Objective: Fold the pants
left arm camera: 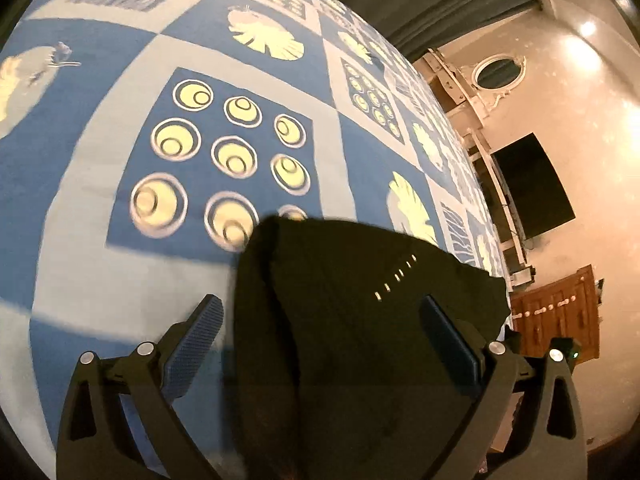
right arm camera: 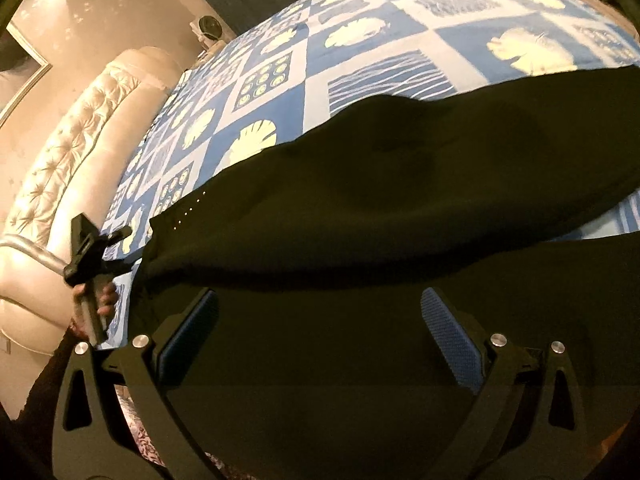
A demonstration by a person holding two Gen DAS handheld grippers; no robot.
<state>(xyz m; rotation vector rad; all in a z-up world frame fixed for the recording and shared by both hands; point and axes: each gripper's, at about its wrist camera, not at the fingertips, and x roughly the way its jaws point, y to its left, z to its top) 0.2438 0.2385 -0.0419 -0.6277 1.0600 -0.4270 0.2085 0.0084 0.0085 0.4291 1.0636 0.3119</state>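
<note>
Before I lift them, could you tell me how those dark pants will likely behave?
The dark pants look floppy: they lie in soft folds on the bedspread, so they will probably sag. Being cloth, they seem unlikely to roll or break. Weight is hard to judge.

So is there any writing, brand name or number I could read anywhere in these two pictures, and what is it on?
None: no readable text in either view.
The black pants: only a short row of small pale stitch marks, not letters.
The bedspread: leaf and circle patterns, no words.
The dark screen on the wall: blank.
The left tool and right tool: no label visible.
</note>
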